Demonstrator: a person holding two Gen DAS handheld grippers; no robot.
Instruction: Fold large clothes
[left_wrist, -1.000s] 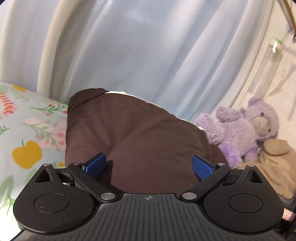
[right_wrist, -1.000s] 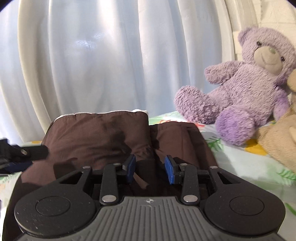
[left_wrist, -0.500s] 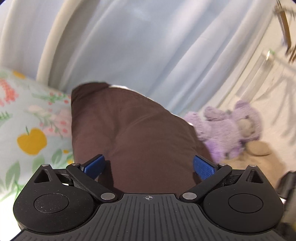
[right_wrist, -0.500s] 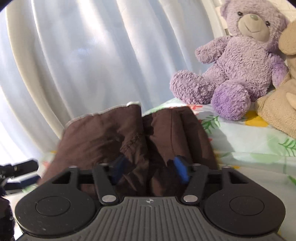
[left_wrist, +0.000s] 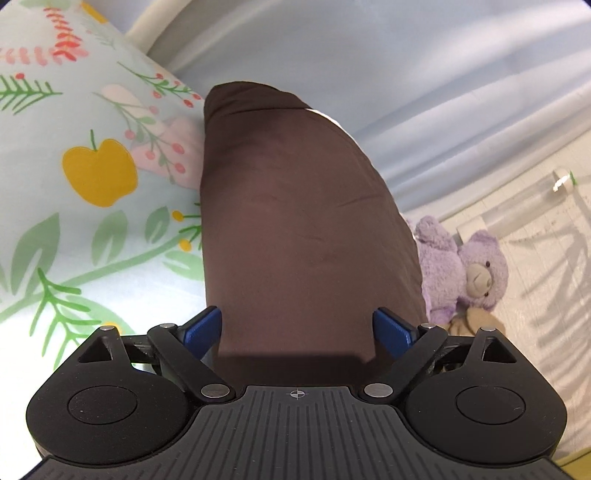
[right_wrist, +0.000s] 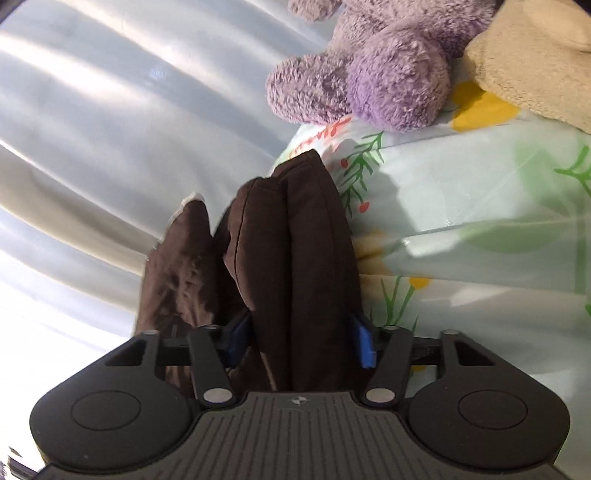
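A dark brown garment (left_wrist: 295, 221) lies folded on the floral bed sheet (left_wrist: 92, 221). My left gripper (left_wrist: 297, 328) reaches over its near end. The blue pads (left_wrist: 203, 328) stand wide at either side of the cloth and the jaws are closing, with no clear squeeze on it. In the right wrist view the same garment (right_wrist: 295, 258) shows edge-on as stacked folds. My right gripper (right_wrist: 301, 339) has its jaws closing, and its pads (right_wrist: 364, 343) press a thick bundle of those folds. One looser fold (right_wrist: 177, 266) hangs outside the left pad.
Pale blue curtains (left_wrist: 406, 74) hang right behind the garment. A purple teddy bear (left_wrist: 461, 269) and a beige plush toy (right_wrist: 535, 62) sit on the bed at the right. Sheet with a yellow apple print (left_wrist: 98, 171) spreads to the left.
Both views have rolled and dropped closer to the bed. The right jaws widened, then drew in on the folded bundle. The left pads have come slightly inward around the garment.
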